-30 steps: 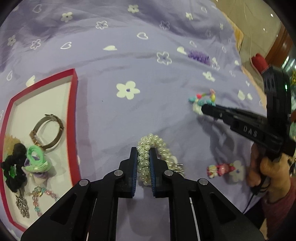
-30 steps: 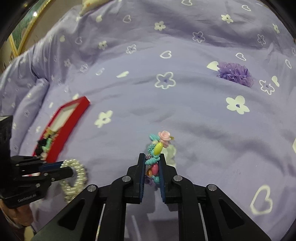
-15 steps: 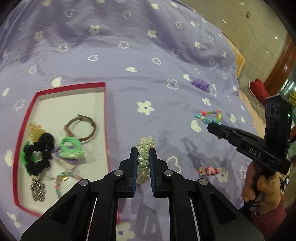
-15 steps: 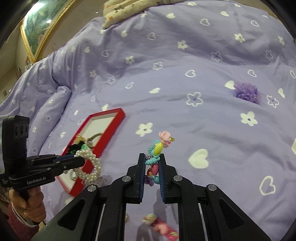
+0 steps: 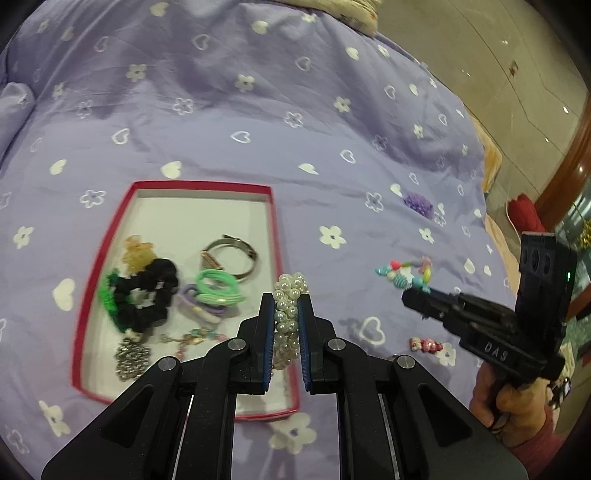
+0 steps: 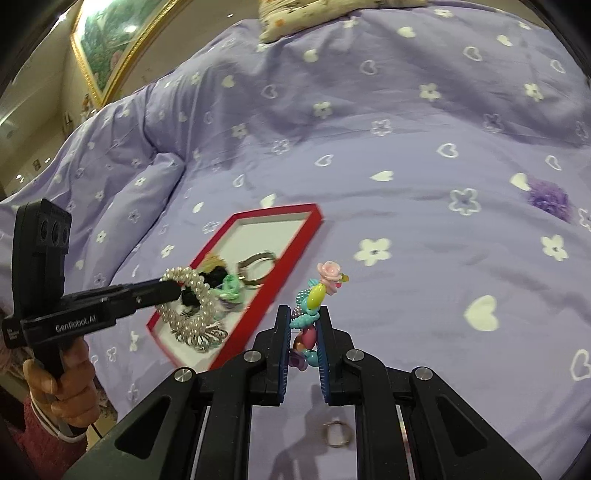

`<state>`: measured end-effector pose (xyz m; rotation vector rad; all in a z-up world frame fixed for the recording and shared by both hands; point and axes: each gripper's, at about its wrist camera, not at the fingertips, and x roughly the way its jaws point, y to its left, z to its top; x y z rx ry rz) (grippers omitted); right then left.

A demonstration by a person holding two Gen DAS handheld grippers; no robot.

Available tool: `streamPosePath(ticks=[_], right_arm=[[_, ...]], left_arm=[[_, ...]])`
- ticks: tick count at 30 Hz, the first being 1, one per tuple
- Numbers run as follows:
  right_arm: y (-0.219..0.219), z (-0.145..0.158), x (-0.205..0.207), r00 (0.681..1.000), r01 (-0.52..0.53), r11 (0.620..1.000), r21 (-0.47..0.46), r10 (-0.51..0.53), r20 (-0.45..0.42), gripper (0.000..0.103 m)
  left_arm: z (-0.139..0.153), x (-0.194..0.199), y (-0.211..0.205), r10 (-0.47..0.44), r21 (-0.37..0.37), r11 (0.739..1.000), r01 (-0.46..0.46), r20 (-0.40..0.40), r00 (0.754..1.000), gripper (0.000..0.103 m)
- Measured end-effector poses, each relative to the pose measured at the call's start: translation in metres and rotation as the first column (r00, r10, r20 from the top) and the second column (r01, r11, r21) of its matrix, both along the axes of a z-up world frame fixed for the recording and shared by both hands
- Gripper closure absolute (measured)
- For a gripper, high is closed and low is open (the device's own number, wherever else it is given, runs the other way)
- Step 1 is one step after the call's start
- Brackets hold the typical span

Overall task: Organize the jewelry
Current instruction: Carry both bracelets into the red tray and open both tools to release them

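Note:
My left gripper (image 5: 286, 306) is shut on a white pearl bracelet (image 5: 289, 314) and holds it in the air over the right edge of a red-rimmed white tray (image 5: 275, 229). The bracelet also shows in the right wrist view (image 6: 192, 302), hanging above the tray (image 6: 295, 243). My right gripper (image 6: 303, 314) is shut on a colourful bead bracelet (image 6: 314, 299) with a pink flower, lifted above the bed; it shows in the left wrist view (image 5: 404, 275) at the right. The tray holds a black scrunchie (image 5: 146, 295), green hair ties (image 5: 216, 286), a metal bangle (image 5: 232, 256) and chains.
A purple pompom (image 5: 418, 202) lies on the purple flowered bedspread (image 5: 258, 129) at the far right. A pink hair clip (image 5: 424, 344) lies near the right gripper. A small metal ring (image 6: 335, 435) lies under the right gripper. A patterned pillow (image 6: 332, 14) sits at the bed's far end.
Both grippers have risen off the bedspread with their bracelets. My left gripper has carried the pearl bracelet leftward to over the tray's right edge.

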<state>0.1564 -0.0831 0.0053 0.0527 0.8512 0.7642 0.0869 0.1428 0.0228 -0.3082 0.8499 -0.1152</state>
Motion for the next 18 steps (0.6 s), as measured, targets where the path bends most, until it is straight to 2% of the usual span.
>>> streamPosePath(ticks=[18], right_arm=[[0.071,-0.008,-0.020,0.989,-0.145,0.989,0.009,0.146,-0.026,0.090]], left_arm=[[-0.009,-0.016,0.062,0.127,-0.044,0.991,-0.127,-0.013,0.992,0.093]])
